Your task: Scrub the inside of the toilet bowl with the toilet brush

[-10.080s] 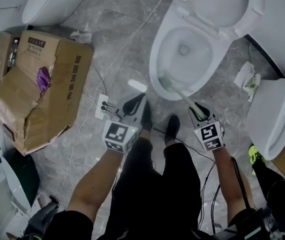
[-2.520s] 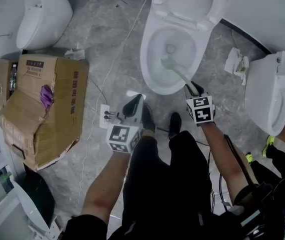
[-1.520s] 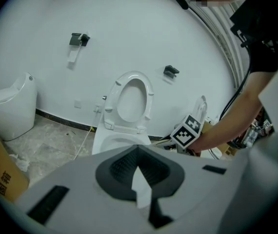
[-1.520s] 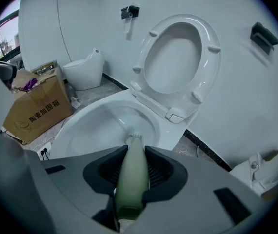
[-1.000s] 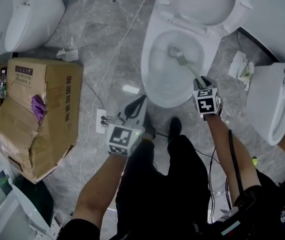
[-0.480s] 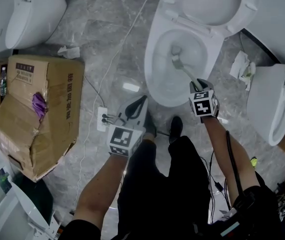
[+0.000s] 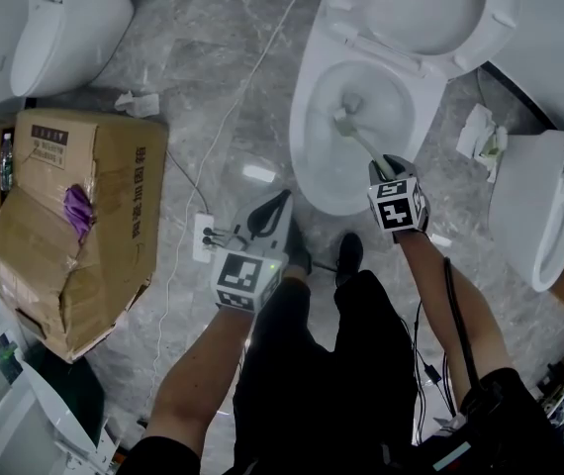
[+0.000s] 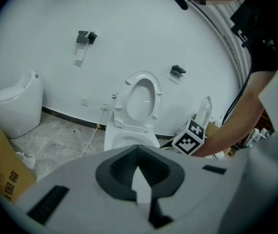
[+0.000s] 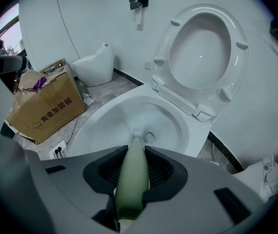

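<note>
A white toilet [image 7: 312, 156] stands with its seat and lid [image 7: 430, 8] raised. My right gripper [image 7: 386, 169] is shut on the pale green handle of the toilet brush [image 7: 361, 142], at the bowl's near right rim. The brush head [image 7: 342, 120] rests inside the bowl beside the drain hole. In the right gripper view the green handle [image 9: 131, 177] runs between the jaws down to the bristles [image 9: 137, 134] in the bowl [image 9: 105, 126]. My left gripper [image 7: 267, 216] is shut and holds nothing, over the floor left of the toilet; its view shows the toilet [image 8: 129, 130] ahead.
A torn cardboard box [image 7: 74, 216] lies at the left. A power strip [image 7: 206, 236] with a white cable [image 7: 233, 97] sits on the marble floor. Other toilets stand at the top left [image 7: 54, 18] and right [image 7: 539, 216]. Crumpled paper [image 7: 485, 142] lies near the right one. The person's shoes [image 7: 346, 255] are by the bowl.
The brush head has swept about inside the bowl, from the front rim to the drain area. My right gripper followed it and drew slightly back and left. The left gripper stayed put.
</note>
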Action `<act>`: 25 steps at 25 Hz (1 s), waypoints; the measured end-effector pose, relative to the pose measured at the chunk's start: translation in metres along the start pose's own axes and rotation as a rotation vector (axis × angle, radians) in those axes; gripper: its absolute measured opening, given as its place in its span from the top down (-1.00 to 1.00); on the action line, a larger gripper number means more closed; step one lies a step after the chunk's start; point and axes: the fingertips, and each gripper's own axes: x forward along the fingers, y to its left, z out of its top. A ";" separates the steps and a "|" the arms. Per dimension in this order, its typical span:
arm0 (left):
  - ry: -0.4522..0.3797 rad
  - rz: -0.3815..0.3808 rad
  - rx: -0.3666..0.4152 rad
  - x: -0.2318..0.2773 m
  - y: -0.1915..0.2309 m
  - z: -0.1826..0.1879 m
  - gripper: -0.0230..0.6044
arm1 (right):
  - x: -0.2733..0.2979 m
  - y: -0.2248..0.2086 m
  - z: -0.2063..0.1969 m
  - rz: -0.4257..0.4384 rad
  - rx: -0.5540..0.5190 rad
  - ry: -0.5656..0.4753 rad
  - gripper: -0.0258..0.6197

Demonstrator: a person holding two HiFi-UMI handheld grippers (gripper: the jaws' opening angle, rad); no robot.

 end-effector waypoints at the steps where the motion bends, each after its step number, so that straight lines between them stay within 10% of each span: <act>1: 0.001 0.000 0.001 0.000 0.001 -0.001 0.90 | 0.001 0.000 0.002 0.000 0.000 -0.001 0.57; 25: 0.005 0.010 0.006 0.022 0.012 0.002 0.90 | 0.033 -0.039 0.051 -0.045 -0.021 -0.045 0.57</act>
